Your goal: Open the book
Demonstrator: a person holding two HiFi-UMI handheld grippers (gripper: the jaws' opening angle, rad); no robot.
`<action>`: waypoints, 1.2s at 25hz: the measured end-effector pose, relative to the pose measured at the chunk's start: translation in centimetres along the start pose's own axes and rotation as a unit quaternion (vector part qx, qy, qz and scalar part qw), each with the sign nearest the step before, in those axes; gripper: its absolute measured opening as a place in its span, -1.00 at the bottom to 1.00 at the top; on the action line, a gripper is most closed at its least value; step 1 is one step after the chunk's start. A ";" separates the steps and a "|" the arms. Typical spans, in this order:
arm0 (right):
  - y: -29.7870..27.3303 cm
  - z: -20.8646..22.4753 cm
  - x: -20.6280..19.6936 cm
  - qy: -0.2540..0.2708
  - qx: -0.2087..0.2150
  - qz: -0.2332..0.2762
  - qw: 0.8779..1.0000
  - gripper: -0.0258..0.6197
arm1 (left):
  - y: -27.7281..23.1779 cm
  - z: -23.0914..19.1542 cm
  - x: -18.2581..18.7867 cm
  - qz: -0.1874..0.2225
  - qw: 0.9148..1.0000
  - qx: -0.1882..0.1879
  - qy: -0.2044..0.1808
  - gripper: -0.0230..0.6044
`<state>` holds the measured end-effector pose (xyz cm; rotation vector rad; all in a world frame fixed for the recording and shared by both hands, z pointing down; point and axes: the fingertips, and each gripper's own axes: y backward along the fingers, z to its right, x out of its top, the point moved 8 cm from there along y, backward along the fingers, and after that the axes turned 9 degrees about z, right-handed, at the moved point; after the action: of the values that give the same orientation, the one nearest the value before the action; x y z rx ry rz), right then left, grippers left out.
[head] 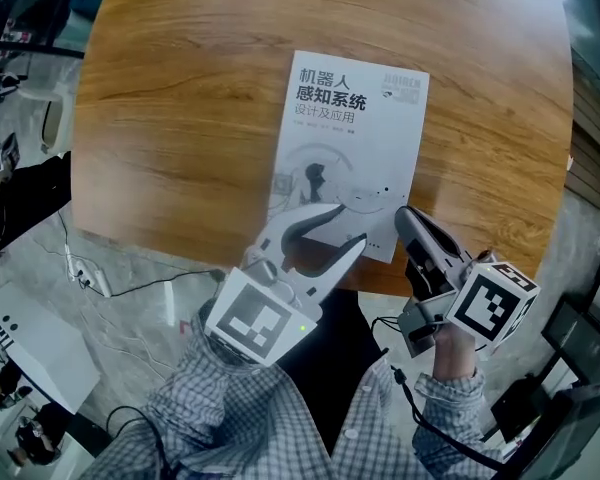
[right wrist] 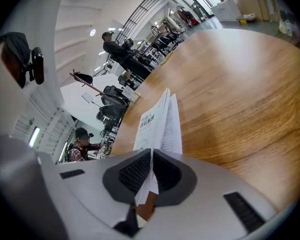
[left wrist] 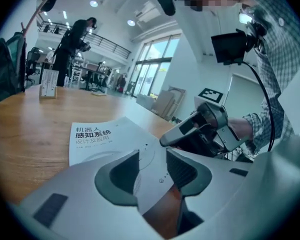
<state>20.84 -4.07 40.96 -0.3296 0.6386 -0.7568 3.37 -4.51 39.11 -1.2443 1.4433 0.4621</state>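
Observation:
A white paperback book (head: 355, 158) with dark printed characters lies on the round wooden table (head: 180, 118), its near edge by the table's rim. My left gripper (head: 348, 225) hovers over the book's near end with its jaws apart; in the left gripper view the cover (left wrist: 97, 139) runs between the pads without being pressed. My right gripper (head: 405, 213) is at the book's near right corner. In the right gripper view its pads are pinched on the cover and a few leaves (right wrist: 157, 121), which are lifted off the pages below.
The table's curved near edge (head: 230, 258) is just under both grippers. A small card stand (left wrist: 49, 84) sits far back on the table. Cables and a white box (head: 35, 343) lie on the floor to the left. People stand and sit in the background.

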 end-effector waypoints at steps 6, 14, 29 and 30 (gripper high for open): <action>0.3 -1.6 0.3 -0.007 0.007 0.005 1.000 -0.84 | -0.9 3.7 0.7 -0.066 0.985 0.020 -0.156 0.05; 0.2 -2.4 0.6 -0.025 0.026 0.009 0.999 -0.85 | -1.0 5.4 -0.1 -0.101 0.966 0.031 -0.237 0.07; -0.4 -5.6 1.0 -0.015 0.070 0.012 0.997 -0.85 | -0.4 3.9 1.3 -0.052 0.961 0.115 -0.245 -0.79; -0.5 -6.2 1.0 -0.013 0.076 0.012 0.997 -0.85 | 0.1 3.8 1.6 -0.047 0.962 0.121 -0.239 -0.80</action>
<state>17.18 -5.47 36.01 -0.1909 0.5557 -0.7725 5.42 -2.00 36.48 -0.9204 0.9917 0.4672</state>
